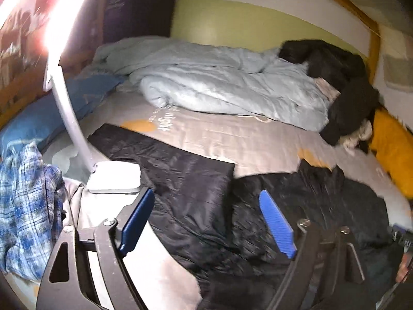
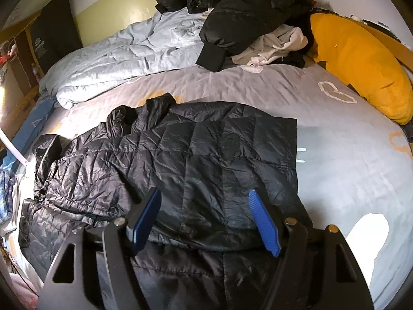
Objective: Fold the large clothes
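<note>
A black quilted puffer jacket [image 2: 196, 160] lies spread on the grey bed sheet [image 2: 335, 170], directly under and in front of the right tool [image 2: 206, 222]. The blue pads [image 2: 263, 222] of this tool stand apart above the jacket's near part, and they do not press on the fabric, so the tool is released. The left tool [image 1: 209, 222] is also released: its jaws are wide apart, with nothing between them, and the black jacket [image 1: 296, 206] lies below it, blurred. A flat dark folded part [image 1: 167, 160] of the fabric reaches forward from the left tool. To the left of this tool stands a white lamp with a square base [image 1: 113, 178], and further left is a blue checked cloth [image 1: 25, 201]. Far ahead of both tools lie a crumpled light blue duvet [image 2: 124, 56], a heap of black clothes [image 2: 245, 7] and a yellow cushion [image 2: 361, 64].
</note>
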Action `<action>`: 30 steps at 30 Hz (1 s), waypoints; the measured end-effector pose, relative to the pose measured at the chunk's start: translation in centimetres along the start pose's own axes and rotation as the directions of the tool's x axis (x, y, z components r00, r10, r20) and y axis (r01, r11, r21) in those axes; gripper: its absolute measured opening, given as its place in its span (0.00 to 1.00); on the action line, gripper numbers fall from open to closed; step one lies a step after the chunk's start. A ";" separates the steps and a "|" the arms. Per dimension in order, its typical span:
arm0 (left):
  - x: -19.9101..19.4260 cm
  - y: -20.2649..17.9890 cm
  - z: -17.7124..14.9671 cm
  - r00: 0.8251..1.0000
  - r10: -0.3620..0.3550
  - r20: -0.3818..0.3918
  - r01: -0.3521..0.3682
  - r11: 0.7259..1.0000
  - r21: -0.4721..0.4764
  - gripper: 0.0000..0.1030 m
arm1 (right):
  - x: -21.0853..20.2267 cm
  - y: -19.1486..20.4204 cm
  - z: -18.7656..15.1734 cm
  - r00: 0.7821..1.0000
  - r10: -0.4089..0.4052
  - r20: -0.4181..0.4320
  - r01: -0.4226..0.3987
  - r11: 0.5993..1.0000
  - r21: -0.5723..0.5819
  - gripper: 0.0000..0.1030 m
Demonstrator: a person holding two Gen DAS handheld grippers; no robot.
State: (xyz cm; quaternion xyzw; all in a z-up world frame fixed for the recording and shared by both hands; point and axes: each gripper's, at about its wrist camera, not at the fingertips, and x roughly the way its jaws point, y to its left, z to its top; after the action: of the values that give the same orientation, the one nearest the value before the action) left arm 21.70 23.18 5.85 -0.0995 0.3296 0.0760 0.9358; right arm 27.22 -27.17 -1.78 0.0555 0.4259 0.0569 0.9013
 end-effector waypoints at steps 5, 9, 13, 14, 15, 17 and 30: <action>4.9 4.4 0.0 0.992 0.006 -0.125 -0.023 0.991 -0.135 0.80 | 0.3 0.3 -0.1 1.000 0.000 -0.007 0.000 1.000 -0.011 0.66; 8.6 6.5 -1.4 0.973 -0.038 -0.228 -0.015 0.974 -0.224 0.75 | 0.8 0.5 0.0 1.000 0.006 -0.019 -0.006 1.000 -0.007 0.66; 11.4 8.0 -3.4 0.944 -0.088 -0.317 -0.023 0.944 -0.330 0.72 | 1.1 0.8 0.0 1.000 0.015 -0.026 -0.015 1.000 -0.011 0.66; 11.7 8.1 -3.6 0.942 -0.079 -0.325 -0.035 0.942 -0.332 0.72 | 1.1 0.8 0.0 1.000 0.016 -0.026 -0.016 1.000 -0.015 0.66; 12.0 8.2 -3.9 0.942 -0.065 -0.328 -0.051 0.942 -0.332 0.72 | 1.1 0.9 0.0 0.999 0.017 -0.027 -0.018 1.000 -0.018 0.66; 12.8 8.3 -4.1 0.943 -0.049 -0.328 -0.068 0.939 -0.337 0.72 | 1.0 0.8 0.0 0.999 0.021 -0.027 -0.022 1.000 -0.018 0.66; 8.5 4.8 -1.6 0.987 -0.096 -0.131 0.060 0.965 -0.257 0.03 | 1.1 0.0 0.2 1.000 0.001 -0.023 -0.001 1.000 -0.002 0.66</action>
State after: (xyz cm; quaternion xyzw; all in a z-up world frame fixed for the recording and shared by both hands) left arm 26.33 28.11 -1.43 -0.2357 0.3789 0.0730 0.8919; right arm 28.11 -26.99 -2.52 0.0542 0.4362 0.0584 0.8963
